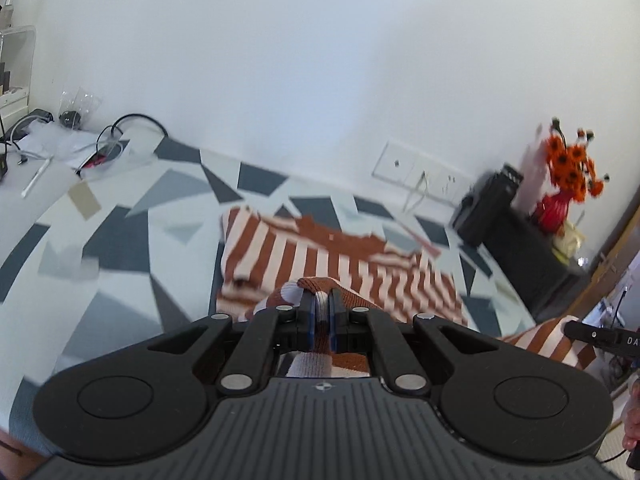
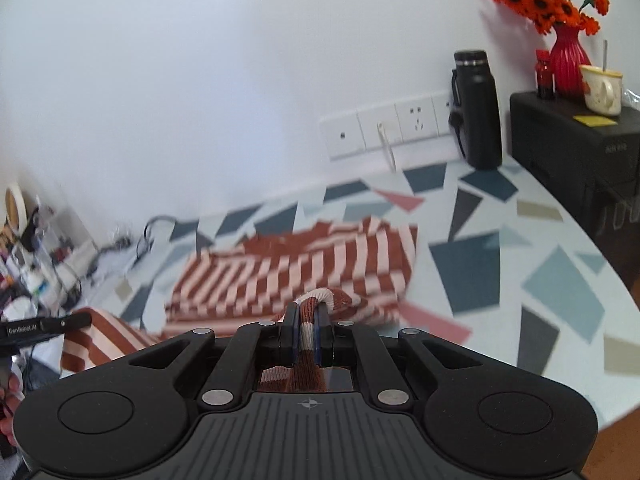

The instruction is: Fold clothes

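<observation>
A rust-and-cream striped sweater lies partly folded on the table with the geometric-patterned cloth. My left gripper is shut on a fold of the sweater's near edge and holds it above the table. My right gripper is shut on another bunch of the same sweater. Each gripper shows at the edge of the other's view, with striped fabric hanging between them.
Cables and glasses lie at the table's far left. A black bottle, a black box, a red vase of orange flowers and a mug stand at the right. Wall sockets are behind.
</observation>
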Demonstrator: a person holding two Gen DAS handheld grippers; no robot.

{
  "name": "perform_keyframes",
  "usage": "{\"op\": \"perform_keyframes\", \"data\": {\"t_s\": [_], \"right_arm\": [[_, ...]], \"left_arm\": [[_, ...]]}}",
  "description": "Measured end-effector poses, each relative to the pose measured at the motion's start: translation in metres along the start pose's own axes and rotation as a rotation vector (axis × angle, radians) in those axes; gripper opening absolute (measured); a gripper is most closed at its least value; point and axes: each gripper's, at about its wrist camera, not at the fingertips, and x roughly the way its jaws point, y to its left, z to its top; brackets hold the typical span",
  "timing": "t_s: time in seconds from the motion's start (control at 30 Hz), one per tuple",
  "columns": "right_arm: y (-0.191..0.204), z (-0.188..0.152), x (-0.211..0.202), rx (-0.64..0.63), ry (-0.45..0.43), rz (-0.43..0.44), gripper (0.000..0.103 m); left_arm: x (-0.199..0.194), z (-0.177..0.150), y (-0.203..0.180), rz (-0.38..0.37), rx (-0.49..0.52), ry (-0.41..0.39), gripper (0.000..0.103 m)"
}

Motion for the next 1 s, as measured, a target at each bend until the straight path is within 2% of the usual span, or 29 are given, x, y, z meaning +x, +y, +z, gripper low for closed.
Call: {"op": "perform_keyframes", "data": {"t_s": [0.27,0.57,0.73,0.9,0.97,1.0], "right_arm": [[0.000,0.061,0.053,-0.031,-0.025,-0.028,0.006],[-0.037,0.109,0.166,0.026,0.033,-0.060,0.006],[-0.064,0.115,0.236,0.031,0.104,-0.088,0.006],[-0.092,0.098,0.298,0.030,0.203,-0.132,0.006],[-0.102,0.091,0.311,0.045,0.225,-0.145,0.007],[-0.105,0.088,0.315,0.052,0.229,-0.149,0.007]], "left_arm": [[0.055,0.050,-0.002,0.064,0.011,-0.031,0.007],[0.169,0.089,0.021,0.168,-0.031,0.051,0.007],[0.237,0.082,0.025,0.261,0.036,0.139,0.007],[0.285,0.066,0.025,0.311,0.090,0.208,0.008],[0.293,0.064,0.023,0.314,0.114,0.219,0.012],[0.294,0.065,0.022,0.295,0.125,0.223,0.022]]}}
